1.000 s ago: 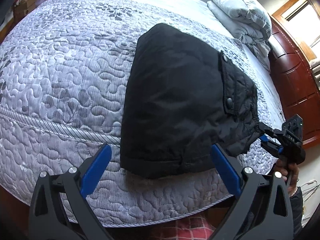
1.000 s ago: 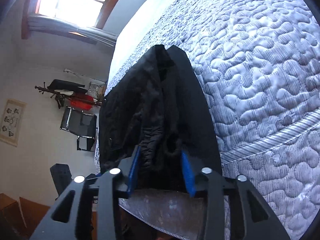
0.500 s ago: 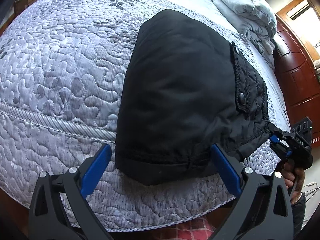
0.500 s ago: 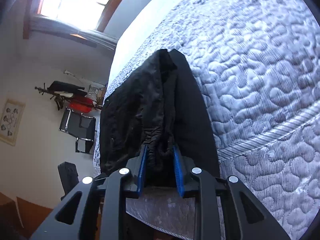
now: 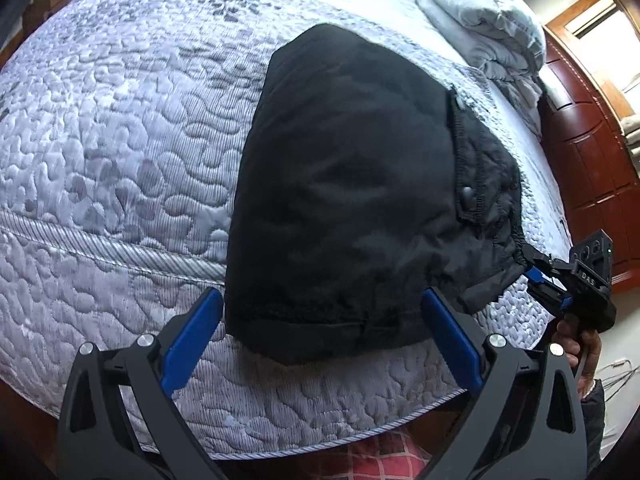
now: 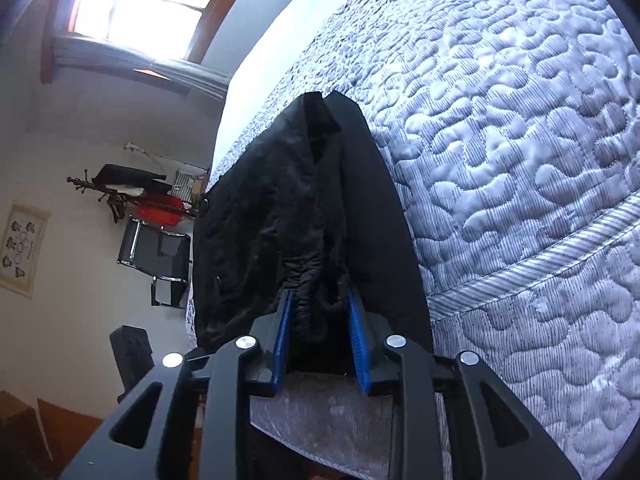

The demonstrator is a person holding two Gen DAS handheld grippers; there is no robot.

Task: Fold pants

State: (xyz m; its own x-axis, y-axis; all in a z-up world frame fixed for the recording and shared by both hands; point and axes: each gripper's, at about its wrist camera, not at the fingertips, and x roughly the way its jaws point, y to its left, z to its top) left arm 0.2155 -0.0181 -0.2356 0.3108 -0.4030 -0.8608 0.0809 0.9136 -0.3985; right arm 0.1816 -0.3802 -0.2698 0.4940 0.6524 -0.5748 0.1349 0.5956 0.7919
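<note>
Bare quilted mattress (image 5: 120, 152) lies open left of the black pants (image 5: 344, 200); folded bedding (image 5: 484, 20) blocks the headboard end.

Pants (image 5: 344, 200) black; mattress (image 5: 120, 128) grey-white, squiggle quilting; gripper pads (image 5: 192, 336) blue; headboard (image 5: 588, 168) red-brown wood.

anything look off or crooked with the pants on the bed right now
Slightly. The folded pants lie flat on the mattress, but their gathered waistband corner is pulled out toward the bed's edge between the right gripper's pads, so that side looks bunched and uneven. The left gripper is open, holding nothing.
</note>
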